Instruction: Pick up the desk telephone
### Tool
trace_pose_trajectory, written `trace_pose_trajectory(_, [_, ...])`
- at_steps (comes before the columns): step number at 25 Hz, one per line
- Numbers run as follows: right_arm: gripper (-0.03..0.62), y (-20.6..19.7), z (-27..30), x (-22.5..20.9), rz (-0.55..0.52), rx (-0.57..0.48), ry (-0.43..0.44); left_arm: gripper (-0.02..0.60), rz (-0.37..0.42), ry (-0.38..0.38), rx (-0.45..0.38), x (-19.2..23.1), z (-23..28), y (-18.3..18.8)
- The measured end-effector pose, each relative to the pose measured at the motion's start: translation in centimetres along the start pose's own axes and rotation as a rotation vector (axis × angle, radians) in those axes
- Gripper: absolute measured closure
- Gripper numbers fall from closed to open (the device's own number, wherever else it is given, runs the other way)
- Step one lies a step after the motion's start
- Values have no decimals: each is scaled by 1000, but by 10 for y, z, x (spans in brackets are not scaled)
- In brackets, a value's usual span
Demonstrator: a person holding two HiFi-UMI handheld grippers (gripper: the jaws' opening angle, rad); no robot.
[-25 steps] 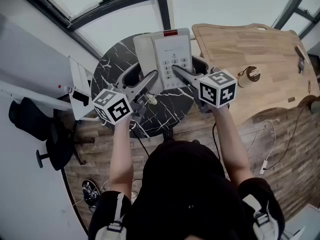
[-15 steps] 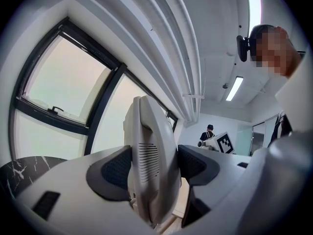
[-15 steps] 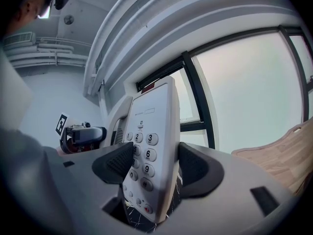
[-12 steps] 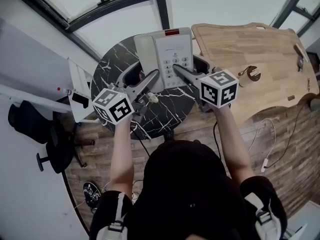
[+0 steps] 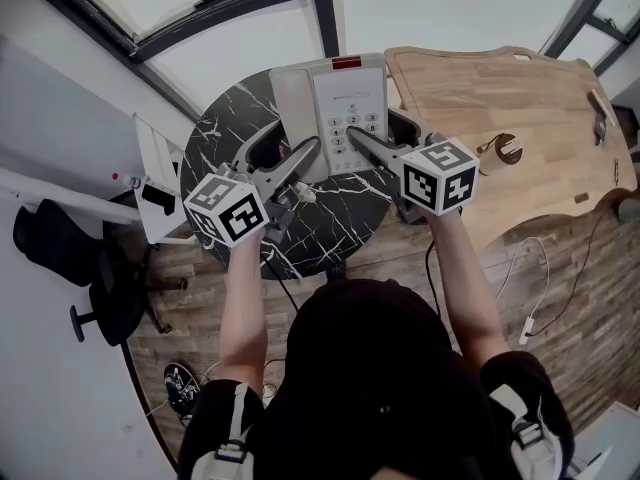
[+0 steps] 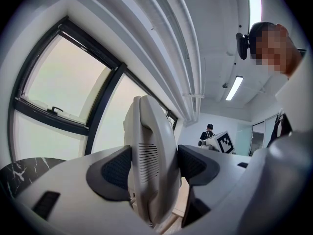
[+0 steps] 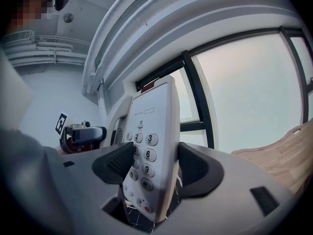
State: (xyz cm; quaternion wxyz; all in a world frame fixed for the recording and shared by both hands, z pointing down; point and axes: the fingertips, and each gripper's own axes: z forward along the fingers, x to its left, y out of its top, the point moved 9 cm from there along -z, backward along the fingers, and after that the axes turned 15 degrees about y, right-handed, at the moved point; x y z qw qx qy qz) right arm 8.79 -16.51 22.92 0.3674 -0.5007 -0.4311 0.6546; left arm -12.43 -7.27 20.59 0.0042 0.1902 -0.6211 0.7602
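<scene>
The desk telephone (image 5: 340,98) points lengthwise to 12 o'clock, keypad (image 5: 352,128) up. The left gripper (image 5: 280,155) fingers clamp its handset (image 5: 290,103), the right gripper (image 5: 378,136) its keypad side.

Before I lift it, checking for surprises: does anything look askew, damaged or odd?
Nothing looks damaged or spilled. The pale grey desk telephone is clamped by the left gripper on its handset side and the right gripper across its keypad; its far end reaches past the rim of the round black marble table.
</scene>
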Motion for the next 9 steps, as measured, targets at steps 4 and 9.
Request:
trace_pose_trajectory(4, [284, 1, 3, -1, -2, 5, -3, 265, -3, 0, 3, 3, 2, 0])
trace_pose_trajectory(9, [286, 2, 4, -3, -5, 6, -6, 265, -4, 1, 5, 5, 4, 1])
